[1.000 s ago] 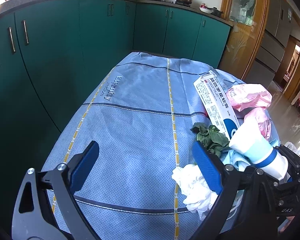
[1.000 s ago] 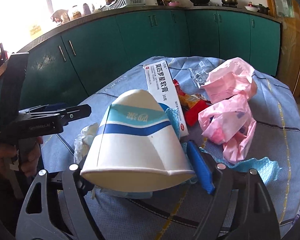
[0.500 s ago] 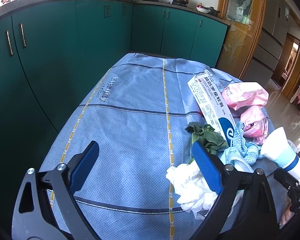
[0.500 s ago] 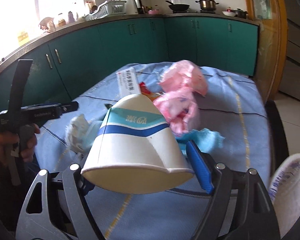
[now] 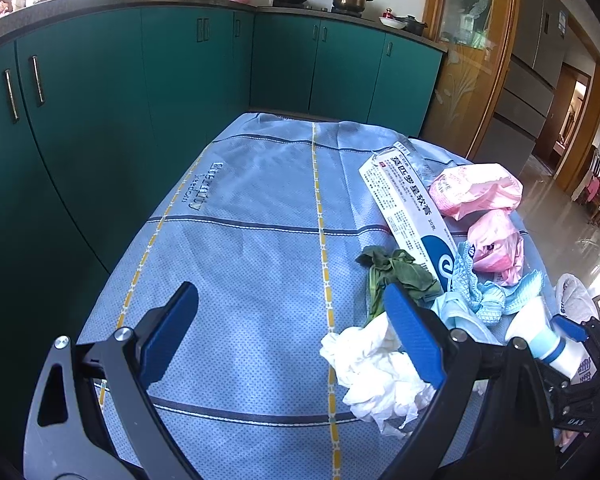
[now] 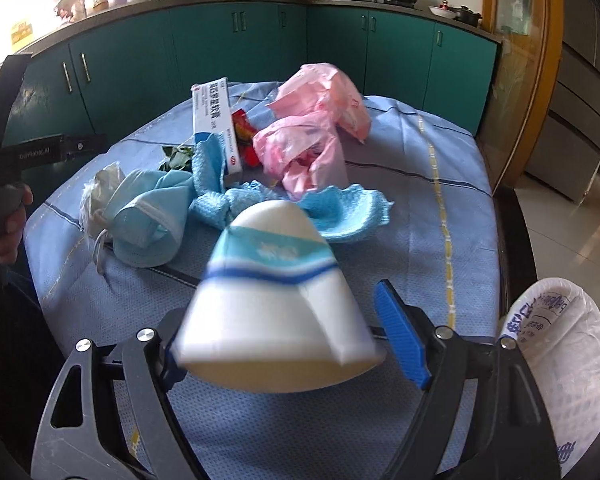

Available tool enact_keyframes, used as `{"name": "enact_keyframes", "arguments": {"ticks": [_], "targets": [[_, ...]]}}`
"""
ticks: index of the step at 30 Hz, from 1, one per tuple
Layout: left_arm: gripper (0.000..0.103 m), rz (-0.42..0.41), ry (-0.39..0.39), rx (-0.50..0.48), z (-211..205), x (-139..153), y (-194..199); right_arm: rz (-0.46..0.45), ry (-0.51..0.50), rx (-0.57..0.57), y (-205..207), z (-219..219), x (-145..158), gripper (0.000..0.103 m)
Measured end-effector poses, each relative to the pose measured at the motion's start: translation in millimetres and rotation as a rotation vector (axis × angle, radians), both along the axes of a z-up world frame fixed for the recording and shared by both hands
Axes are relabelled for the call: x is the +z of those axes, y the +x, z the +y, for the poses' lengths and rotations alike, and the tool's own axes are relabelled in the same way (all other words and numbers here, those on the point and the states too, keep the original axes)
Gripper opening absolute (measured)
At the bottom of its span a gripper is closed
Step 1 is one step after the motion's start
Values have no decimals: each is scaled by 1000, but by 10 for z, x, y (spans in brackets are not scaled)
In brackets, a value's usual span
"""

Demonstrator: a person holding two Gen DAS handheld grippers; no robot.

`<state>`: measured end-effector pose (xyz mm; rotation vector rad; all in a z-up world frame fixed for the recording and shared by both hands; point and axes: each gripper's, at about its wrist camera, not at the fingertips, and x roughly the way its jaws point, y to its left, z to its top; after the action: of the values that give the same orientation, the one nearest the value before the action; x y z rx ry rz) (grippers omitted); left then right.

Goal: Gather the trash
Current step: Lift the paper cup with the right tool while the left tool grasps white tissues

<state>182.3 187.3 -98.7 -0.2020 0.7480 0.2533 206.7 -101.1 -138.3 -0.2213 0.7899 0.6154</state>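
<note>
My right gripper (image 6: 288, 340) is opening around a squashed white paper cup with blue bands (image 6: 274, 304), which looks blurred and loose between the fingers; the cup also shows in the left wrist view (image 5: 540, 340). A white trash bag (image 6: 560, 364) is at the lower right. My left gripper (image 5: 292, 340) is open and empty over the blue cloth-covered table (image 5: 260, 200), beside a crumpled white tissue (image 5: 376, 368). Other trash lies nearby: green leaves (image 5: 396, 272), a white medicine box (image 5: 408, 204), pink plastic bags (image 5: 476, 192), a blue face mask (image 6: 148, 216), a blue rag (image 6: 340, 208).
Green kitchen cabinets (image 5: 140, 80) run along the far and left sides. A wooden-framed glass door (image 5: 472, 40) stands at the right. A hand (image 6: 8, 220) holds the left gripper's handle. The table's right edge (image 6: 508, 216) drops to a tiled floor.
My right gripper moved back and right toward the white bag. Its fingers spread, and the cup now tilts and blurs. The left gripper barely moved.
</note>
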Motion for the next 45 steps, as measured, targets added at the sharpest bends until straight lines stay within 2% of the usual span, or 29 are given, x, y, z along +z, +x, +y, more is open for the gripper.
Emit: {"name": "enact_keyframes", "arguments": {"ticks": [2, 10, 12, 14, 19, 24, 28, 31, 33, 39, 42, 43, 45], "targets": [[94, 9, -5, -9, 5, -14, -2, 2, -7, 2, 11, 59, -20, 86], [95, 9, -14, -20, 36, -24, -48, 41, -5, -8, 141, 217, -135, 87], [95, -1, -35, -21, 72, -13, -63, 44, 0, -9, 149, 223, -146, 79], [95, -8, -55, -29, 93, -4, -73, 40, 11, -18, 157, 207, -139, 79], [97, 1, -126, -158, -16, -28, -54, 53, 25, -56, 247, 144, -146, 79], [97, 61, -44, -275, -355, -115, 1, 55, 21, -56, 265, 143, -156, 79], [97, 116, 29, -301, -535, -227, 52, 54, 22, -58, 261, 166, -162, 79], [97, 121, 43, -307, -566, -241, 66, 53, 27, -68, 272, 182, -165, 81], [97, 130, 37, -313, -568, -256, 79, 50, 27, -74, 270, 195, -160, 86], [96, 150, 57, -342, -626, -294, 44, 47, 23, -66, 277, 265, -154, 86], [83, 168, 72, -339, -625, -341, 58, 39, 22, -59, 242, 284, -138, 86], [75, 176, 74, -335, -623, -360, 81, 37, 22, -58, 238, 286, -137, 86], [63, 185, 69, -335, -615, -384, 89, 32, 22, -61, 226, 286, -136, 79]]}}
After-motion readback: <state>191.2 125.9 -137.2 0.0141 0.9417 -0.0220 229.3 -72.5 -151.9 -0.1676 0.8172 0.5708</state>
